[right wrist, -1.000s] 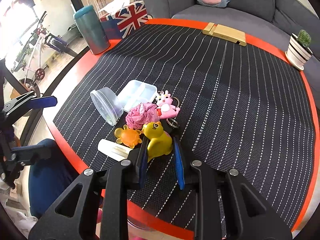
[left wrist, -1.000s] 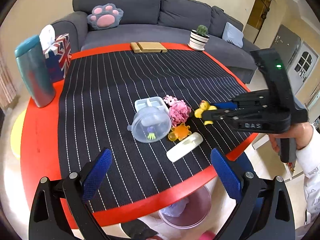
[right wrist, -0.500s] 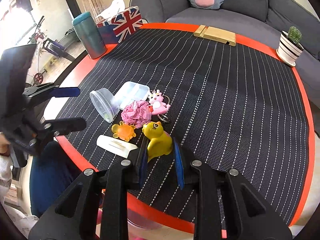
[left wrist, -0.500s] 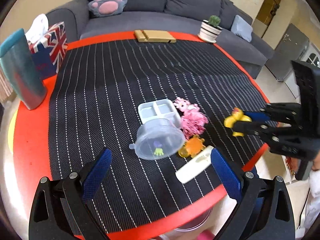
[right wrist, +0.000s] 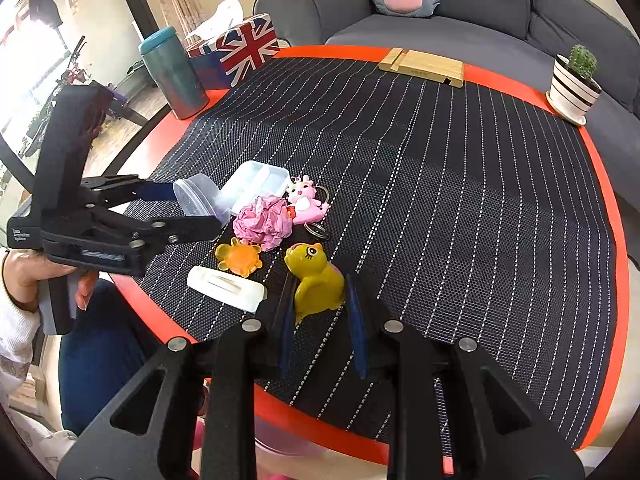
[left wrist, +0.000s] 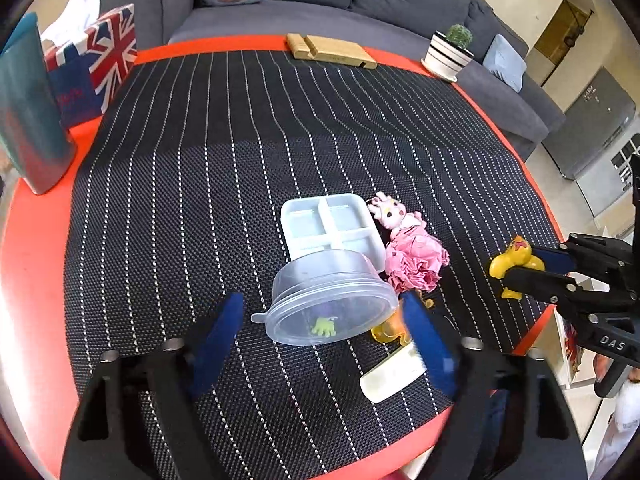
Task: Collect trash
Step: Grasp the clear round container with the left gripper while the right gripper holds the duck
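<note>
A clear plastic cup (left wrist: 328, 304) lies on its side on the black striped mat (left wrist: 240, 160). My left gripper (left wrist: 322, 300) straddles it, and its jaws are closing with the cup between the blurred blue pads (left wrist: 218, 332). From the right wrist view the left gripper (right wrist: 198, 208) comes in from the left at the cup (right wrist: 196, 196). My right gripper (right wrist: 319, 280) is shut on a yellow toy duck (right wrist: 316, 276) near the table's front edge. Crumpled pink paper (left wrist: 416, 260) and a white divided tray (left wrist: 332, 224) lie just behind the cup.
An orange sun toy (right wrist: 238, 258), a white flat piece (right wrist: 226, 282) and a pink keychain figure (right wrist: 306, 200) lie close by. A teal tumbler (right wrist: 174, 72), flag tissue box (right wrist: 240, 46), wooden stand (right wrist: 422, 66) and potted cactus (right wrist: 574, 84) ring the red table (right wrist: 600, 184).
My left gripper has come down and forward over the clear cup, and its jaws have narrowed around it. My right gripper has stayed put with the duck.
</note>
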Demonstrator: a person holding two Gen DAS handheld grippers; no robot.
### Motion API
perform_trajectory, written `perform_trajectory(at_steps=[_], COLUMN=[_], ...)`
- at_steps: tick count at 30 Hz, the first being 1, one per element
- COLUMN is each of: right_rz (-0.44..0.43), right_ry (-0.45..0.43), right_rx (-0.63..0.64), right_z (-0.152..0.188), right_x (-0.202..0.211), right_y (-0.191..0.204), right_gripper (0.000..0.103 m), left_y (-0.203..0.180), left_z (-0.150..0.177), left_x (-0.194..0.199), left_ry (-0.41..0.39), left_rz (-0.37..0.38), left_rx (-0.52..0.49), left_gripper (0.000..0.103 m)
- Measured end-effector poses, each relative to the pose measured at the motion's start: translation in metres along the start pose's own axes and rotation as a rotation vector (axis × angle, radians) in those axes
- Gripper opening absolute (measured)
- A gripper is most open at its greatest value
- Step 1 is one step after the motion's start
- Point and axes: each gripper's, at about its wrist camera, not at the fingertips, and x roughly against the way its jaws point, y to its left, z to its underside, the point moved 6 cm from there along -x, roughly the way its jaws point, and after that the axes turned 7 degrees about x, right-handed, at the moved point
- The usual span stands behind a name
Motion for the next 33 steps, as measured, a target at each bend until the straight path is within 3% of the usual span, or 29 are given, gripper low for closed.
perform_trajectory(at_steps=[2,15,33], right_rz=[-0.002,0.000,-0.009], right_ry=[0.000,-0.011,-0.106], right_rx=[0.001,0.005,0.039], right_z=[0.000,0.000,0.025], right_x=[0.000,0.004,0.068], right_y=[0.000,0.003,0.041], right_gripper=[0.024,0.024,0.024], left_y=[0.000,-0.004,-0.052], left_z=[0.000,0.001,0.046], left_x=[-0.001,0.015,0.089], left_ry=[0.000,-0.039,-0.124], left_rz=[0.002,0.012,0.073], left_rx=[0.005,-0.038,-0.235], left_gripper=[0.063,0.062,0.062])
